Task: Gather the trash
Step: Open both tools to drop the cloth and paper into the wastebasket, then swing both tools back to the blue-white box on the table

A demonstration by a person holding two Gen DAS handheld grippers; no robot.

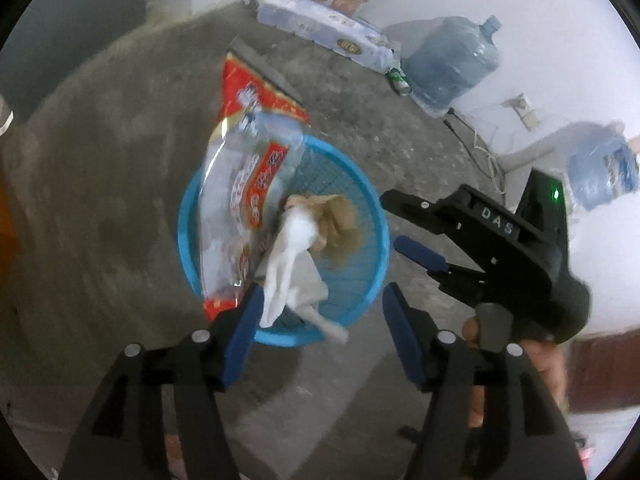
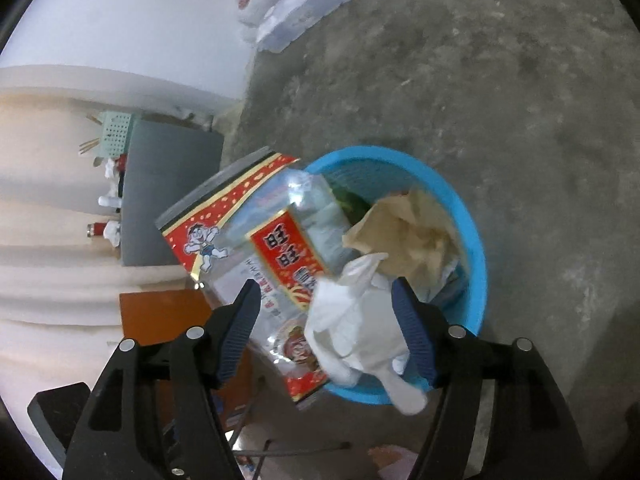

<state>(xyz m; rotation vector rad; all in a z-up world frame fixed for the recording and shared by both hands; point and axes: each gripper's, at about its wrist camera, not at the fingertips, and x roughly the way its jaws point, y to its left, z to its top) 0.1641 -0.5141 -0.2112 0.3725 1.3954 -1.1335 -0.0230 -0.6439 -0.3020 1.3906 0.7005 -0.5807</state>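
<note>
A blue mesh trash basket [image 1: 372, 216] [image 2: 476, 248] stands on the concrete floor. In it are a red and clear snack bag [image 1: 244, 184] [image 2: 276, 252] sticking out over the rim, crumpled brown paper [image 1: 336, 216] [image 2: 408, 232] and a white tissue [image 1: 296, 272] [image 2: 356, 328] hanging over the near rim. My left gripper [image 1: 322, 332] is open above the basket's near rim, holding nothing. My right gripper [image 2: 326, 328] is open over the basket, the tissue showing between its fingers; it also shows at the right of the left wrist view [image 1: 404, 220].
Large water jugs [image 1: 452, 60] [image 1: 604, 168], a long white package [image 1: 324, 28] [image 2: 320, 0] and a green can [image 1: 398, 78] lie by the white wall. A grey table [image 2: 168, 184] with small items and an orange stool [image 2: 160, 316] stand left of the basket.
</note>
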